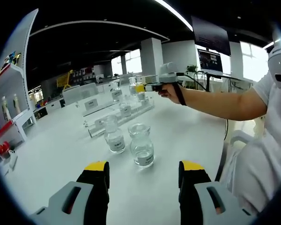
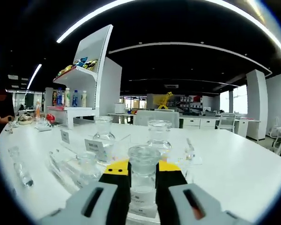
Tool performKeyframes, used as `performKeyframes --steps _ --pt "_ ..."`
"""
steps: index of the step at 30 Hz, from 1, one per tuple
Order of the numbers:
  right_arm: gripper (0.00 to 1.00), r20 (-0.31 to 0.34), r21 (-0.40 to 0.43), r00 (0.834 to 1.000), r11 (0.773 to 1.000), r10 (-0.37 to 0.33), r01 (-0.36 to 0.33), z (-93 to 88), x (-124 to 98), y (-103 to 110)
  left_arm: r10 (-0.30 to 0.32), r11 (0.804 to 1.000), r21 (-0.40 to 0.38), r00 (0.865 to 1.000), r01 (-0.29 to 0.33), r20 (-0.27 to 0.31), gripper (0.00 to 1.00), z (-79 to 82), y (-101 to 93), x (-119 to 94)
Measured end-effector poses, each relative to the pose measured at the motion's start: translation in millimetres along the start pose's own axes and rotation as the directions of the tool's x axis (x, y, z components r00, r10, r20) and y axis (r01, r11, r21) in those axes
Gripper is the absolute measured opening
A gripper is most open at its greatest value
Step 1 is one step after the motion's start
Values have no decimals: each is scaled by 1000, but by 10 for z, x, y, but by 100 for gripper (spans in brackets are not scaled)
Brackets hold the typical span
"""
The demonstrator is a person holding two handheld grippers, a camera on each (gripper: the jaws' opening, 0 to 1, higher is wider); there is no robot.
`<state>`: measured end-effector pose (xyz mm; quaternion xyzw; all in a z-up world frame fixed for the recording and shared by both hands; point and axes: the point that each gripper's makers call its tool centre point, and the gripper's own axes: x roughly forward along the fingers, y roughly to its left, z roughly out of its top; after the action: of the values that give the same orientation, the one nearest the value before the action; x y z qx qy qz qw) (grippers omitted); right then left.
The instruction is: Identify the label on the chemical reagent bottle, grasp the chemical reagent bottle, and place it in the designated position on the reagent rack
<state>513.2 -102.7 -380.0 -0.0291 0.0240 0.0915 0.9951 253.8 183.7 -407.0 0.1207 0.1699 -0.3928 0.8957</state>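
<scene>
My left gripper (image 1: 144, 168) is open low over the white table, with two clear glass reagent bottles, one (image 1: 114, 136) and the other (image 1: 142, 145), standing just ahead of its yellow-tipped jaws. Farther back lies the clear acrylic reagent rack (image 1: 113, 121) with labelled bottles (image 1: 125, 109) on it. A person's hand holds my right gripper (image 1: 141, 88) out over the rack's far end. In the right gripper view my right gripper (image 2: 143, 169) is shut on a stoppered glass bottle (image 2: 143, 187) with a white label. Rack bottles (image 2: 103, 136) (image 2: 159, 133) stand right behind it.
A white shelf unit (image 2: 84, 70) with coloured bottles stands at the table's far side. The person's arm (image 1: 215, 101) and body reach across the right of the left gripper view. A small glass item (image 2: 21, 174) lies on the table (image 2: 234, 164) at left.
</scene>
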Motion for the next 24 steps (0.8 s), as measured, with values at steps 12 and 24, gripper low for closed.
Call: performKeyframes --steps 12,24 --pt "18 -27 -45 1000 999 -5 4 -104 9 -2 -29 1000 5 999 28 19 61 33 -69 25" --pt "18 -71 13 997 1000 -7 8 -236 -59 -19 -30 999 16 999 30 12 61 18 -87 28"
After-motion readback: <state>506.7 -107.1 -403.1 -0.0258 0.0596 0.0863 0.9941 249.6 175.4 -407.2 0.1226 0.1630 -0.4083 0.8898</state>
